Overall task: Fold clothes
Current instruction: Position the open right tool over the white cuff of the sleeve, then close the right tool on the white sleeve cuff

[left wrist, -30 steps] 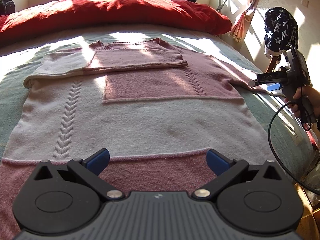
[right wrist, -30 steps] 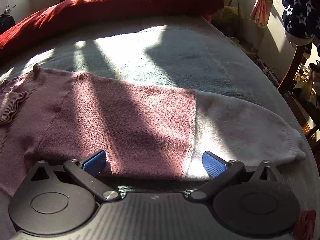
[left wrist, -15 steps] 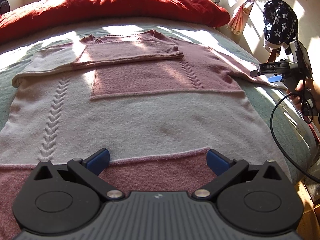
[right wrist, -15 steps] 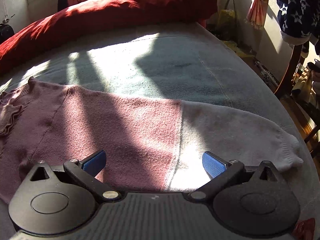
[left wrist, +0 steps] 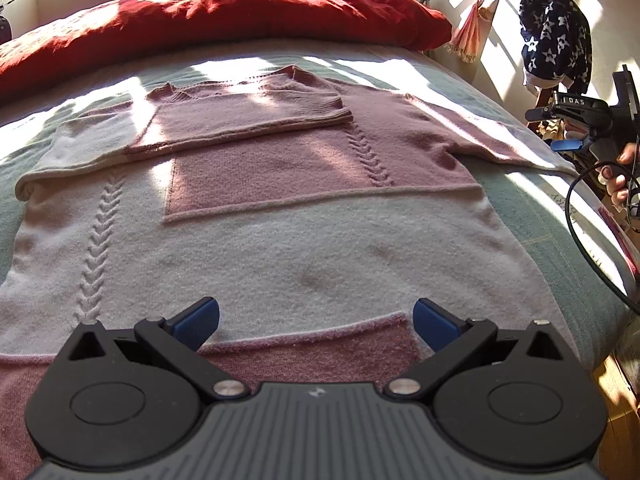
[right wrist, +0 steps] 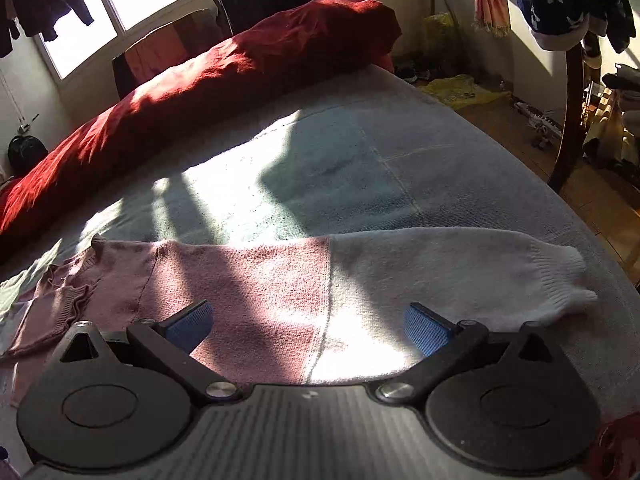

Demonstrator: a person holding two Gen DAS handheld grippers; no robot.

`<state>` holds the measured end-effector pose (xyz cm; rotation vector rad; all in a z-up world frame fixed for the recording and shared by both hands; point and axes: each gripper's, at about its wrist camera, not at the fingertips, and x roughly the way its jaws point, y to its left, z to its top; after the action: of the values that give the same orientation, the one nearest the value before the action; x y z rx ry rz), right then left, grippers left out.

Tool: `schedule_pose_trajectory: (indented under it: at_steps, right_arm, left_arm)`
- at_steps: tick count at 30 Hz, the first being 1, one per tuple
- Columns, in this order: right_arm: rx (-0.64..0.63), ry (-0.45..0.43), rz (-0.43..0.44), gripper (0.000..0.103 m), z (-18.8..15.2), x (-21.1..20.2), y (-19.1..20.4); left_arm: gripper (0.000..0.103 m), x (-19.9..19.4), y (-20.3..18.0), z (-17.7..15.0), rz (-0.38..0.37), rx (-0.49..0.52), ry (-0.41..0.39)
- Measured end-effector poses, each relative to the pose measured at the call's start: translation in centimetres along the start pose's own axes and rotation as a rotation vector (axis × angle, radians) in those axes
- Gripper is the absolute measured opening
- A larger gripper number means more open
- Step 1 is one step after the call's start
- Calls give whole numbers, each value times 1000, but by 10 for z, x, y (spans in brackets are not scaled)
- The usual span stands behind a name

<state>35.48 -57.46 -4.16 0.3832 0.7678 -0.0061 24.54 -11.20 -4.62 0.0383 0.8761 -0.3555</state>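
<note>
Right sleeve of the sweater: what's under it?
The sleeve lies flat on the grey-green bedcover, cuff included. Whatever the fabric covers is hidden.

A sweater (left wrist: 280,216) lay flat across the bed (left wrist: 560,232), its neck toward the far side and its hem nearest the left tool (left wrist: 316,322). One sleeve (left wrist: 192,136) was folded across the chest, lying on top of the body. The other sleeve (right wrist: 360,292) stretched out sideways on the bed, its cuff at the right, just before the right tool (right wrist: 308,326). Behind the sweater, a duvet (left wrist: 224,20) lay heaped along the far edge of the bed. A starred garment (left wrist: 554,46) hung right of the bed, beyond the edge.
</note>
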Motion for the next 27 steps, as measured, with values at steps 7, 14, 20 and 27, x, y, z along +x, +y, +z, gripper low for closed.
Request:
schedule_pose_trajectory:
  at_steps: [7,14,20,27]
  right_arm:
    - [143,-8,157,103,11,26,-7]
    - [299,-8,194,103,1,32,-41]
    - [407,-77,261,103,-4,-2,-71]
    - [539,-102,265,99,-26,-20,-99]
  left_arm:
    - [102,2,-6,4,1,29,9]
    - [102,5,-4,3,-3,24,14]
    - [102,9,-8,2,-23,24,12]
    - [102,10,-17,-1,-56,34,14]
